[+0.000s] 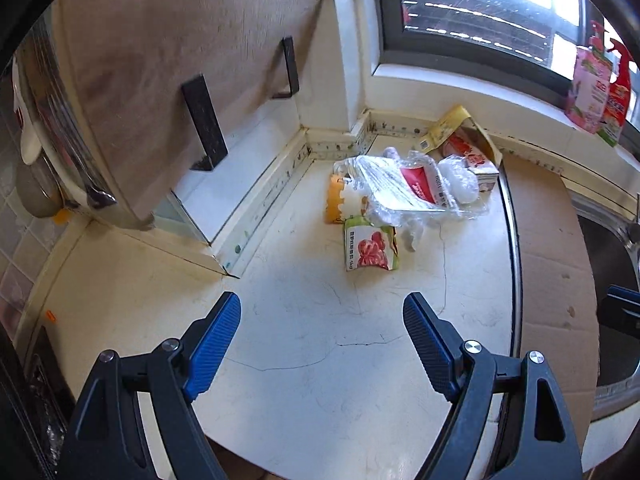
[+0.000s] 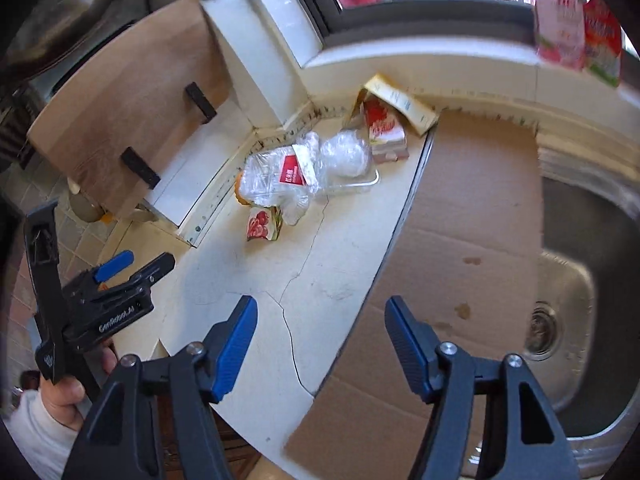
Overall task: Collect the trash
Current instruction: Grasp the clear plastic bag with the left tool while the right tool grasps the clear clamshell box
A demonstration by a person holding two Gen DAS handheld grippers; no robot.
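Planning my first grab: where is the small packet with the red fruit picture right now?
The red-fruit packet lies on the white counter, nearest piece of the trash pile, just in front of the clear plastic bag; in the right wrist view it sits left of centre.

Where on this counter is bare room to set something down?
Bare white countertop lies between the open left gripper and the trash pile of clear plastic wrap and cartons. The flat brown cardboard sheet beside the steel sink is also free. The window corner is crowded.
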